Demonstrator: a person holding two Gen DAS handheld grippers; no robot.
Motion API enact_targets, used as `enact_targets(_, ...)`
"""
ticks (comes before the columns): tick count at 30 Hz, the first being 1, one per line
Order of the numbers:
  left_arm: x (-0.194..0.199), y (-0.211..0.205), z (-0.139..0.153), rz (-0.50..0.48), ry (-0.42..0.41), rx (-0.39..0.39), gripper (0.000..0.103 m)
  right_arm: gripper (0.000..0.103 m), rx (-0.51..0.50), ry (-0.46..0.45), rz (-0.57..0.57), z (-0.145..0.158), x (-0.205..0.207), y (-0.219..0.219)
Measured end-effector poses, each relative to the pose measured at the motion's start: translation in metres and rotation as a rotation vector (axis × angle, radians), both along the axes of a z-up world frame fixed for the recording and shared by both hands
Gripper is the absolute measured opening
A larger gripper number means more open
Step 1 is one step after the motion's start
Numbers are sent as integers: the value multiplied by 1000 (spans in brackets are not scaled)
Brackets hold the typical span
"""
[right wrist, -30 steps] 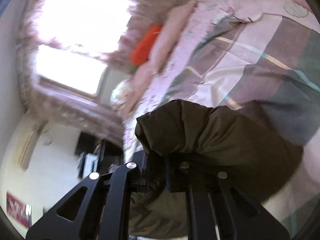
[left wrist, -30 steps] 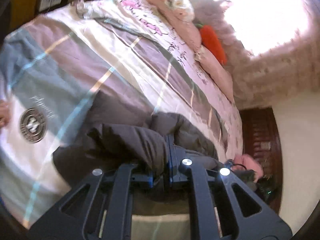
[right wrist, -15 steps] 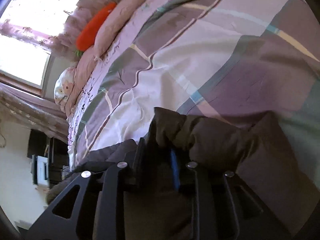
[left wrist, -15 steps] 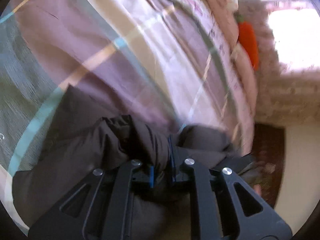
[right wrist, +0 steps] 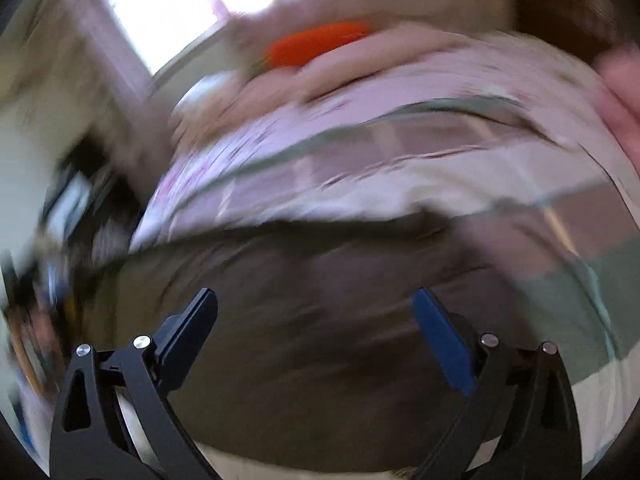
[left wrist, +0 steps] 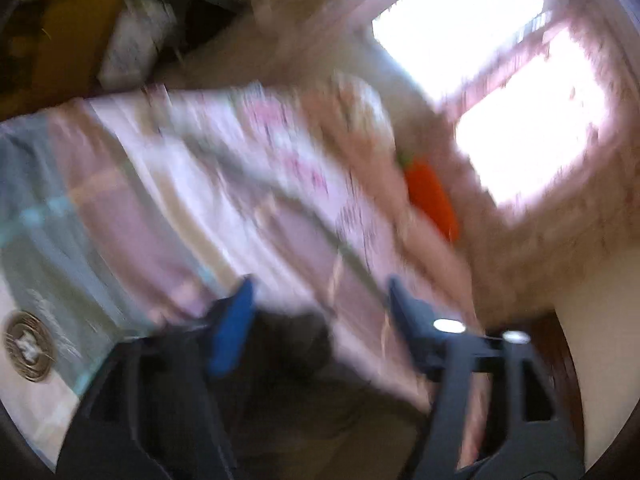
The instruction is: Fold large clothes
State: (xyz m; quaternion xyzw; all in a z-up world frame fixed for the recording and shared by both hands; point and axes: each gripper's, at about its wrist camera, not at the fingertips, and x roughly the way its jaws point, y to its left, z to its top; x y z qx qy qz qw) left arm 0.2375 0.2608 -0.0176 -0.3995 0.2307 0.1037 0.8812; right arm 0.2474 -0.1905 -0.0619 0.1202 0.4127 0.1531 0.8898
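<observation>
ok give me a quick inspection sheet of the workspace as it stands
surface: bed with a plaid cover, pink, purple and grey-green; both views blurred
job's things: dark jacket lying on the cover, not held
clutter: orange carrot-shaped plush by the pink pillows; round badge print on the cover
grippers: left gripper open, nothing between its fingers, its jaws have just been opening; right gripper open above the jacket, its jaws also just opened
cables: nothing seen
surroundings: bright window with curtains; blurred shelves or boxes behind the bed
</observation>
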Motion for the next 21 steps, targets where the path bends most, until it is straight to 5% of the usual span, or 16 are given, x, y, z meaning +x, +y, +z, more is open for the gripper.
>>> enact_targets(2,-17,-3,34,67,29,116,85,96,-78,-5,77,-2,-2,50)
enact_targets(3,-11,-10,45,4,91,153,65,90,-111,-17,109,-3,-1,70)
enact_targets(5,17,-50,47,-304,272,222,53,80,-163,-25,150,-9,4,100)
enact_targets(6,27,-81,37,-468,316,227,37,77,-166,-14,154,-13,9,112)
enact_targets(7,32,-99,26,-539,341,235,34,77,-163,-3,143,-16,15,120)
enact_targets(11,59,-171,-59,-641,569,478,34,77,-207,11,74,-26,51,124)
enact_targets(15,75,-164,-120,-525,628,599,39,88,-337,47,-72,-48,101,79)
enact_targets(19,76,-91,-142,-241,742,575,36,100,-269,189,-281,-83,138,-23)
enact_targets(21,71,-62,-148,-228,763,520,36,102,-264,227,-353,-98,138,-62)
